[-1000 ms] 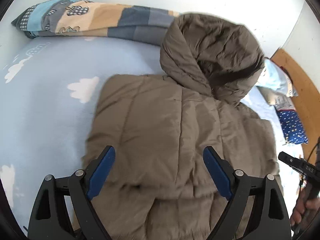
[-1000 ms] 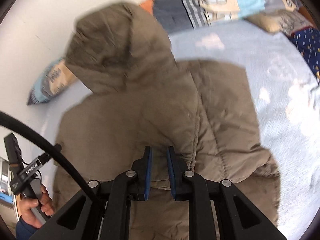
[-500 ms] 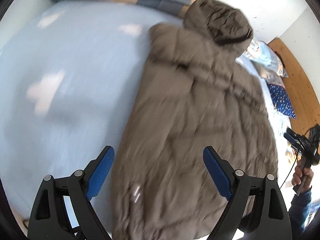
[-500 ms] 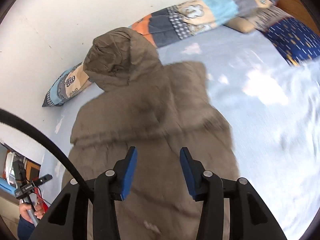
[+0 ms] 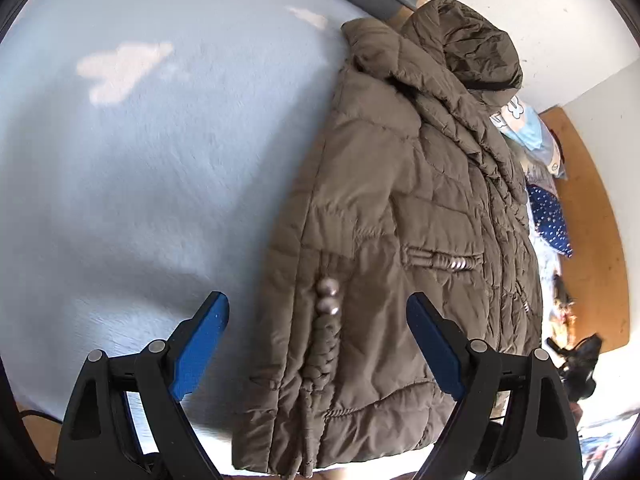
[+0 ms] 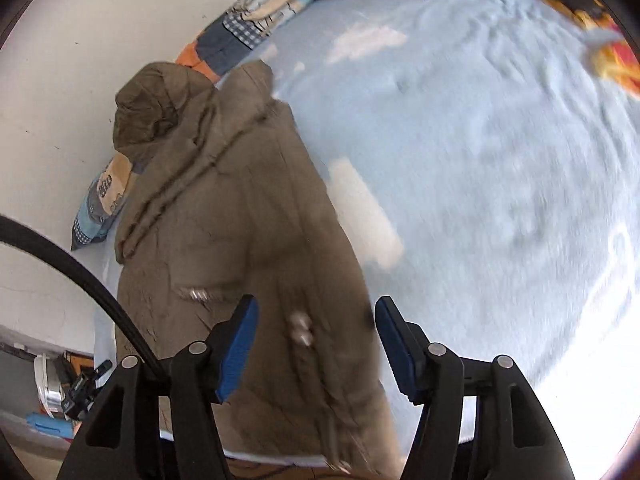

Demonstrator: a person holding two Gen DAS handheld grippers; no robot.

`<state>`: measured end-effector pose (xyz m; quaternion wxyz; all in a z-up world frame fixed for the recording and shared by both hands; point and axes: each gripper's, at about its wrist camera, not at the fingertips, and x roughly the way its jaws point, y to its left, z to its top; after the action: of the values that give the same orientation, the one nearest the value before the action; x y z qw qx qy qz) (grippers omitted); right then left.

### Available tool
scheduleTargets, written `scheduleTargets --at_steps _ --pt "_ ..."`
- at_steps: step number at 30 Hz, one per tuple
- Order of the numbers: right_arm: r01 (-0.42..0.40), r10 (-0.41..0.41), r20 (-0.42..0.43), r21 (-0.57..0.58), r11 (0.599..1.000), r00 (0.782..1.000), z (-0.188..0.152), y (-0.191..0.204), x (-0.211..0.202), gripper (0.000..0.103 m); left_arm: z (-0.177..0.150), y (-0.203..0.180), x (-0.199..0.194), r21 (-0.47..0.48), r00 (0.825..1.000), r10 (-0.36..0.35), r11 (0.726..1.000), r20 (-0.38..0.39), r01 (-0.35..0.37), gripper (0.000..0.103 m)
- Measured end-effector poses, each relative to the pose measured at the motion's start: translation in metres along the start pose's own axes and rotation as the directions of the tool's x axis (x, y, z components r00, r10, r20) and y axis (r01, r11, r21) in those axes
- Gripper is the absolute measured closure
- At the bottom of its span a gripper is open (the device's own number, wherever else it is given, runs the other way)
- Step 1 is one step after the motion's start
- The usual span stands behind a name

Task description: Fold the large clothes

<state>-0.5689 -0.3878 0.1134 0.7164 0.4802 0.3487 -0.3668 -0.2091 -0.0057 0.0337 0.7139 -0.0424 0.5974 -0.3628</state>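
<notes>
Brown padded coat (image 5: 400, 240) lies lengthwise ahead of both tongs; our left gripper (image 5: 318, 344) and right gripper (image 6: 316, 344) gape empty above its hem; next, we judge, gripping that hem.

- A bedroom in a home: a bed under a pale blue cloud-print blanket (image 5: 152, 168).
- Patchwork pillows (image 6: 256, 8) line the white wall (image 6: 80, 60); wooden floor (image 5: 592, 216) beside.

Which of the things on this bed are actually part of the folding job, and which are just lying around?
Part of the job:
brown hooded jacket
left gripper, open
right gripper, open

Just lying about:
patchwork pillow
navy dotted pillow
blue cloud blanket underneath
</notes>
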Motion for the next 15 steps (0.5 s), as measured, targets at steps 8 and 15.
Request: scheduleTargets --at_steps 8,15 --pt "-0.099 0.102 -0.094 0.035 0.995 0.99 -0.012 -0.014 0.017 0.031 -0.016 -0.001 0.007 0.021 0.999 -0.012 1.0 -0.031 0.013 0.013" --pt "-0.014 -0.005 -0.15 -0.12 0.993 0.989 -0.021 0.013 0.039 0.051 -0.023 -0.016 0.012 0.131 0.999 0.041 0.991 0.001 -0.041 0.028"
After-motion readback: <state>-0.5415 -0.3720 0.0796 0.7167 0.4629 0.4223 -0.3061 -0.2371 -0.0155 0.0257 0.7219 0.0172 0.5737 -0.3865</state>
